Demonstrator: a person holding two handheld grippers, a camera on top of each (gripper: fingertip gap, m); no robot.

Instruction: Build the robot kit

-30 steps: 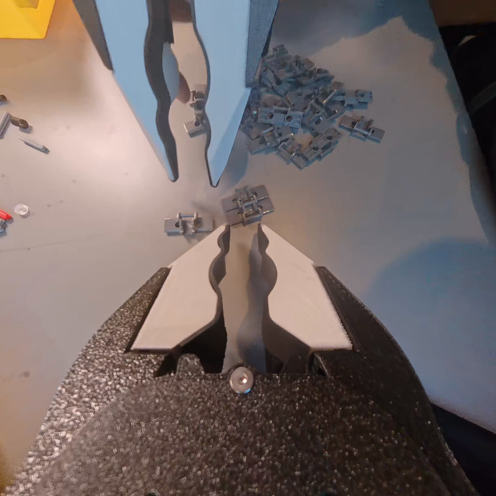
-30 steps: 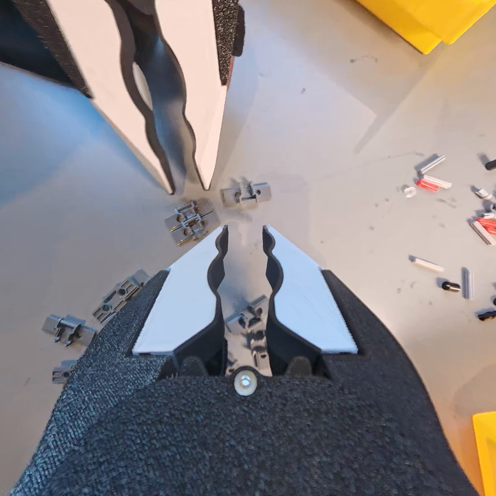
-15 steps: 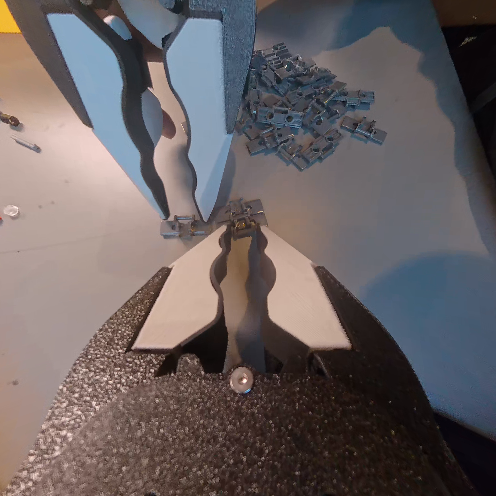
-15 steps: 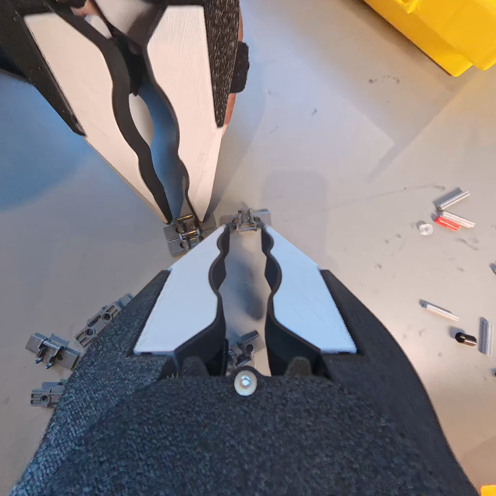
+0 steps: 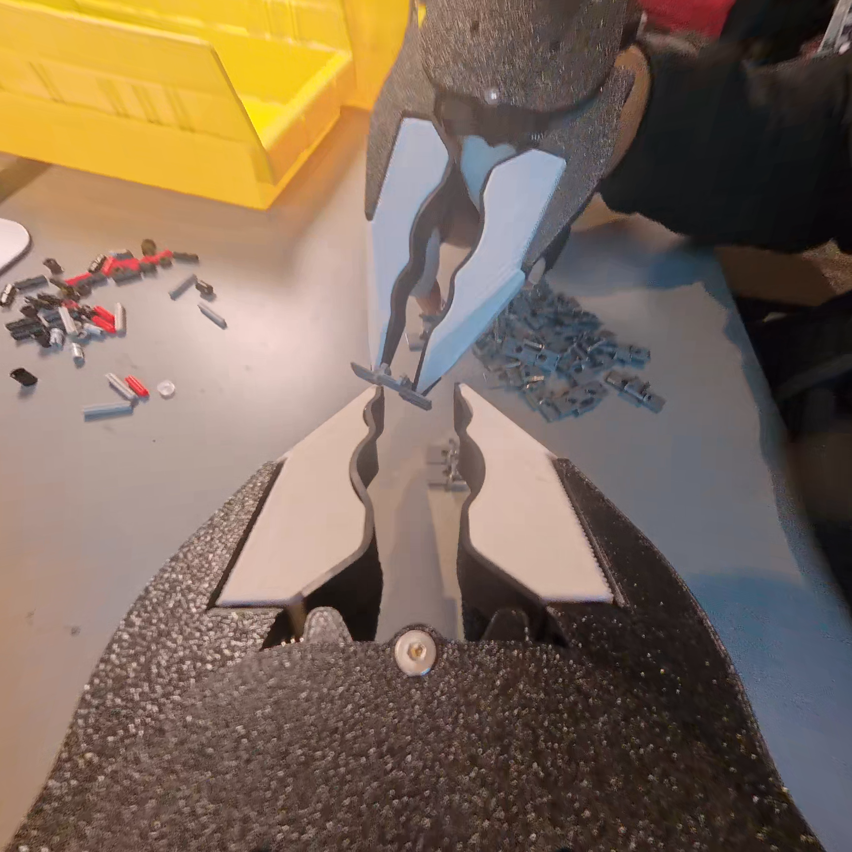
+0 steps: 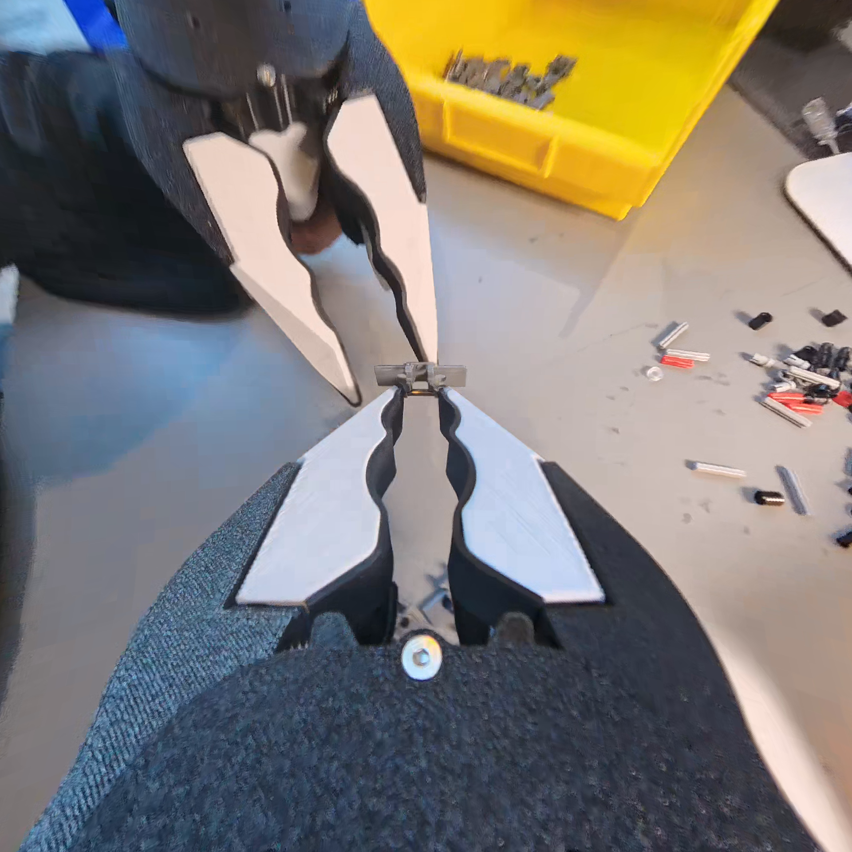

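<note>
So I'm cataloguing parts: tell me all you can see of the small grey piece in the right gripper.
The small grey piece is a flat, matte plastic-looking link with two wing plates and a clip-like middle. The right gripper pinches that middle at its fingertips, holding it level above the table, close to the left gripper's tips.

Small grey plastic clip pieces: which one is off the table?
The small grey plastic clip piece pinched at the right gripper tips; the pile and the joined pair lie on the grey tabletop.

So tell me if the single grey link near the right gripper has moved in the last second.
Yes. The grey link has left the table: the right gripper pinches it, raised and tilted, near the link pile.
</note>
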